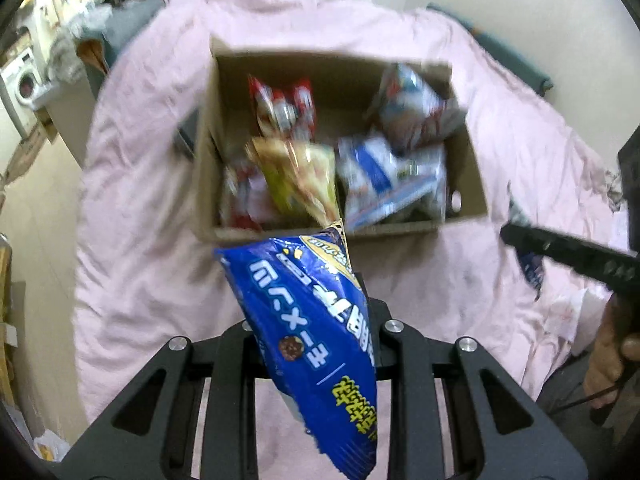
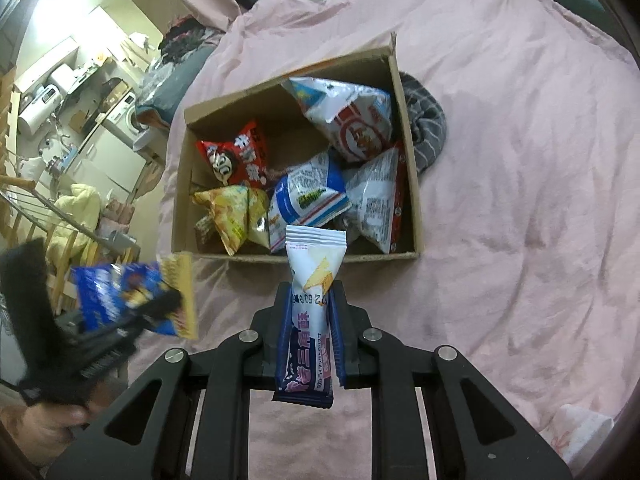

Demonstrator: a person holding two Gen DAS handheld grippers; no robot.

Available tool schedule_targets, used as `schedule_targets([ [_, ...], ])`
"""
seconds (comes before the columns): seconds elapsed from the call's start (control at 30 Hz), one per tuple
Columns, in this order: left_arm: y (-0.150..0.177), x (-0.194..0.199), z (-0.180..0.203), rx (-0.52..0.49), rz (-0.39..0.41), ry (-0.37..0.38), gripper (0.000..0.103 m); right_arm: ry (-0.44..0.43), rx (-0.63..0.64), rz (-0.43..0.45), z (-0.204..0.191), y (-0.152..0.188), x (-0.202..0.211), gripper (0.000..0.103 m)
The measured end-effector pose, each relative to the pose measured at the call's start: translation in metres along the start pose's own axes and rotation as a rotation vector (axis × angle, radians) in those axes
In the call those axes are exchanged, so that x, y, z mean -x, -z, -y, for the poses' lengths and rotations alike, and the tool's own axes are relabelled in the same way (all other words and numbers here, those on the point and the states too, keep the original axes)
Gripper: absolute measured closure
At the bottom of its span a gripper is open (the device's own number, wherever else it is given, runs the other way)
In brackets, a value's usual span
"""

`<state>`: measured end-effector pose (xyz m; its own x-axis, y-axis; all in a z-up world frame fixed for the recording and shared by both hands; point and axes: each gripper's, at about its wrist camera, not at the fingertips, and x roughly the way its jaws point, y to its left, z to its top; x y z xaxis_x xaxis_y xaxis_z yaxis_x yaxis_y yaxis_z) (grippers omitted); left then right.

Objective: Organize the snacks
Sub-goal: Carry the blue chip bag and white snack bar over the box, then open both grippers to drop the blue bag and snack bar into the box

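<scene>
A cardboard box (image 2: 408, 184) is seen standing open on a bed covered by a pink quilt (image 2: 520, 160), with several snack packets heaped inside it: a red packet (image 2: 236, 154) at the far left, a yellow packet (image 2: 230, 214) at the near left, and white and blue packets (image 2: 308, 196) toward the right. A blue snack bag (image 1: 316, 320) is gripped by the left tool (image 1: 316, 352), whose jaws are closed onto its lower part, and the bag is held just short of the box's near wall (this view is blurred). A slim white and blue wafer packet (image 2: 312, 320) is pinched upright by the right tool (image 2: 310, 340), its jaws pressed tight against both sides, just before the near edge of the box. A grey striped cloth (image 2: 428, 128) is seen lying against the box's right side.
</scene>
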<state>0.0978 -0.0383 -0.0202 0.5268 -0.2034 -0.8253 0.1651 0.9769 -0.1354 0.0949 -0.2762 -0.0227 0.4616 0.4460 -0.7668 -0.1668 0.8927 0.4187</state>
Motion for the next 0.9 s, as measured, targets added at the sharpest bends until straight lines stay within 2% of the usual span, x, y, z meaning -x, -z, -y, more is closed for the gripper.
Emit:
schedule_targets([
  [0.2,-0.031,0.016,-0.008,0.003,0.096,-0.011,0.082,-0.031,-0.016,0.059,-0.001,-0.016,0.005,0.084],
  [0.47,-0.069,-0.005,-0.005,-0.021,0.110,0.017,0.082,-0.030,-0.002,0.102,-0.008,-0.050,-0.014,0.084],
  [0.6,-0.085,-0.023,0.002,-0.023,0.096,0.034,0.082,-0.026,0.016,0.085,-0.011,-0.063,-0.035,0.084],
  [0.73,-0.101,-0.042,0.012,-0.052,0.086,0.023,0.082,-0.053,0.012,0.020,-0.009,-0.074,-0.065,0.084],
  [0.9,-0.119,-0.069,0.021,-0.051,0.063,0.031,0.081,-0.027,-0.018,-0.032,-0.005,-0.077,-0.089,0.084],
])
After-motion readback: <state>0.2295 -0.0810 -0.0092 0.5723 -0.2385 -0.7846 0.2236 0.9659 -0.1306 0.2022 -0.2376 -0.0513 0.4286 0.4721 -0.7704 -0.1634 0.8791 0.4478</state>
